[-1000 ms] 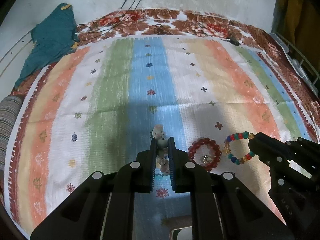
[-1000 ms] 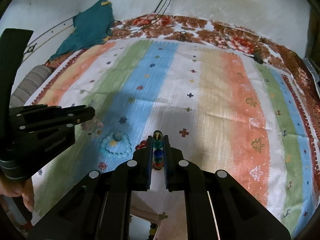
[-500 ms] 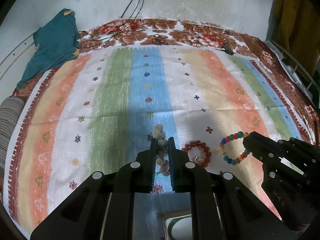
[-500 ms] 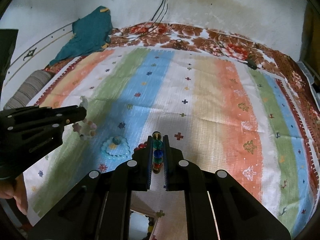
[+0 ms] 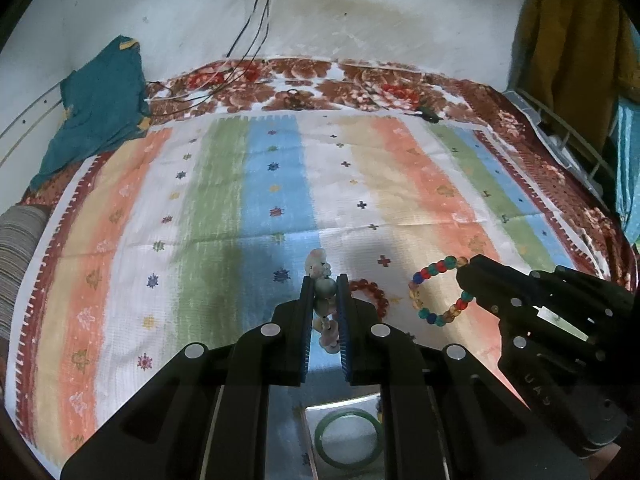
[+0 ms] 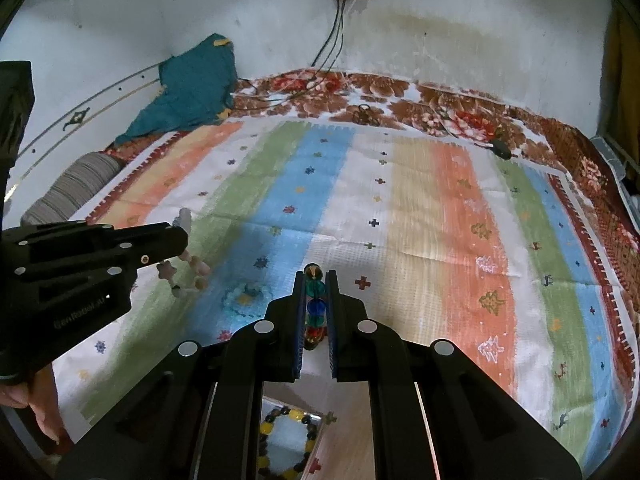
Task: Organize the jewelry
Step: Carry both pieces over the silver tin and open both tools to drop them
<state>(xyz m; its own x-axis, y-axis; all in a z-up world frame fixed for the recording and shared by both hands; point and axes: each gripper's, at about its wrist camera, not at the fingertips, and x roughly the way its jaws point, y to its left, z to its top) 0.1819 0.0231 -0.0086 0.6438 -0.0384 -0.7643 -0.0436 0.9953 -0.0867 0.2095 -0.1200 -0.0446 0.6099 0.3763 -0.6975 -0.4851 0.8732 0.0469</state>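
My left gripper [image 5: 325,280] is shut on a pale pink and white bead bracelet [image 5: 320,266], held above the striped cloth; the bracelet hangs below it in the right wrist view [image 6: 188,270]. My right gripper [image 6: 315,276] is shut on a multicolour bead bracelet [image 6: 314,306], which hangs from its tip in the left wrist view [image 5: 434,294]. A red bead bracelet [image 5: 370,290] lies on the cloth between the two grippers. A light blue bracelet [image 6: 244,298] lies on the blue stripe.
The striped cloth [image 5: 224,184] covers a floral bedspread [image 5: 320,80]. A teal garment [image 5: 100,108] lies at the back left, cables [image 5: 256,20] run down the wall, and a striped pillow [image 6: 76,188] is at the left edge.
Both grippers have risen and pulled back from the cloth with their bracelets; more of the wall and the wall socket now shows. The red and light blue bracelets stay on the cloth.
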